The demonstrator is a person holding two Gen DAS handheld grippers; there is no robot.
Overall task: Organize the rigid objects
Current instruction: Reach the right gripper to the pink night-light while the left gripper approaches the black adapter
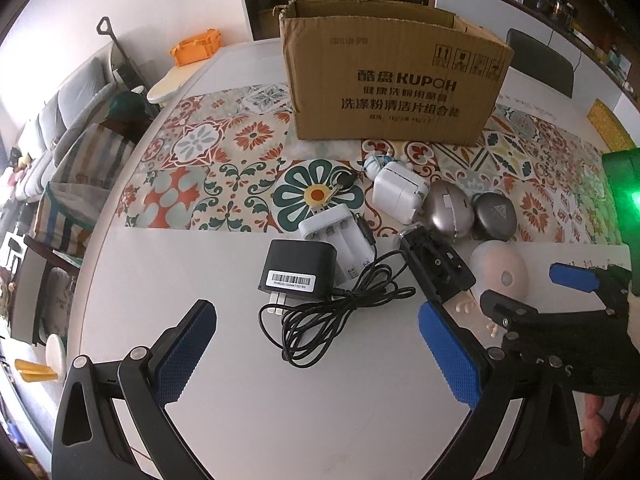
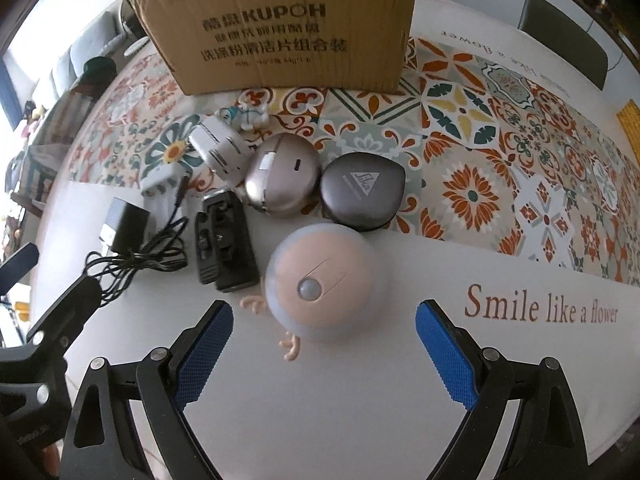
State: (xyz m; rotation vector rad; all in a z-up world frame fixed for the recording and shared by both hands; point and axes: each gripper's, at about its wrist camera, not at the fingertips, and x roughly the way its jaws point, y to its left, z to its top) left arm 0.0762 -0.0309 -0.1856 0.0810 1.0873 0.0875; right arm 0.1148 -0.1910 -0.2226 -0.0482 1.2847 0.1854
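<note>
An open cardboard box (image 1: 394,76) stands at the back of the table; it also shows in the right wrist view (image 2: 280,28). In front of it lie a black power adapter (image 1: 298,270) with a coiled cable (image 1: 340,308), a white battery charger (image 1: 340,236), a white plug adapter (image 1: 398,192), a metallic rounded case (image 2: 280,176), a dark grey case (image 2: 362,190), a black block (image 2: 226,240) and a pale round doll head (image 2: 324,282). My left gripper (image 1: 316,354) is open, just short of the cable. My right gripper (image 2: 324,354) is open, just short of the doll head.
A patterned mat (image 2: 500,152) covers the middle of the white table (image 1: 280,400). A small blue-white figurine (image 2: 246,116) lies by the box. A chair (image 2: 560,36) stands behind the table, a sofa (image 1: 60,120) to the left.
</note>
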